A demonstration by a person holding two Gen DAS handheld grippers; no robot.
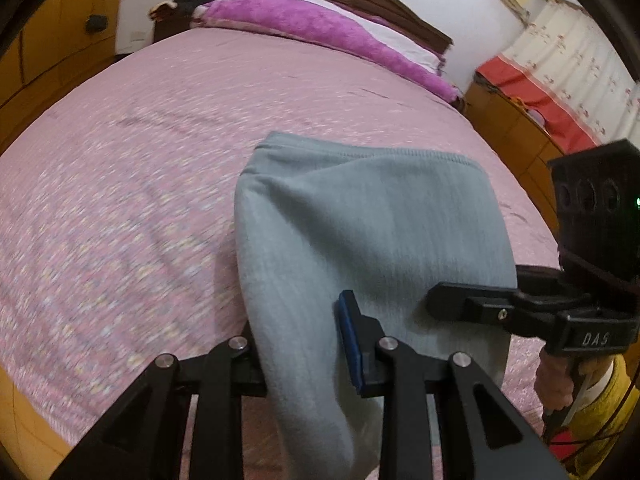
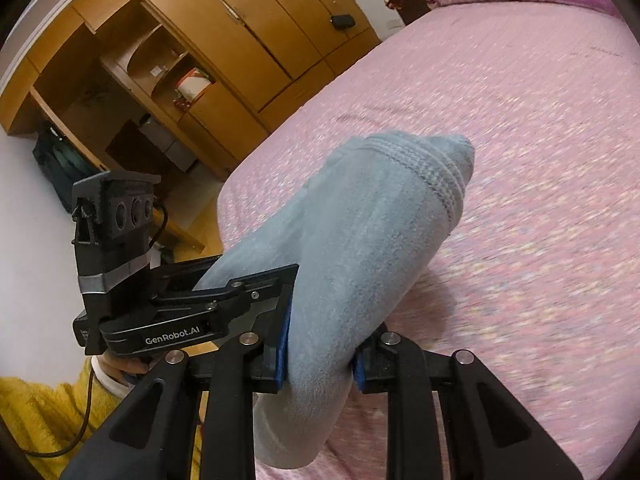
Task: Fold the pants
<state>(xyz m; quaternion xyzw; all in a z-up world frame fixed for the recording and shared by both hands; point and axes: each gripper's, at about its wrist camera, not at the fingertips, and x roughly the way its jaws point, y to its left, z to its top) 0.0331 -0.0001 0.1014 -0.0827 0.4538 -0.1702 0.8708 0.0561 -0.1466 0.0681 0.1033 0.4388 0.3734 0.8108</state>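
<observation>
Grey-blue fleece pants [image 1: 360, 232] hang between my two grippers above a pink bedspread [image 1: 140, 160]. My left gripper [image 1: 304, 356] is shut on the pants' near edge; its blue pad [image 1: 352, 344] presses the cloth. My right gripper [image 2: 320, 360] is shut on the pants [image 2: 352, 248] too, with the cloth bunched between its blue pads. The ribbed waistband [image 2: 432, 168] points away from me over the bed [image 2: 520, 160]. The right gripper also shows in the left wrist view [image 1: 480, 304], gripping the right edge. The left gripper shows in the right wrist view [image 2: 256, 292].
Purple and white pillows [image 1: 320, 28] lie at the headboard. A wooden wardrobe with shelves [image 2: 180, 60] stands left of the bed. A wooden cabinet with a red cloth [image 1: 532, 92] stands on the bed's right. My yellow sleeve [image 2: 44, 416] is near the bed's edge.
</observation>
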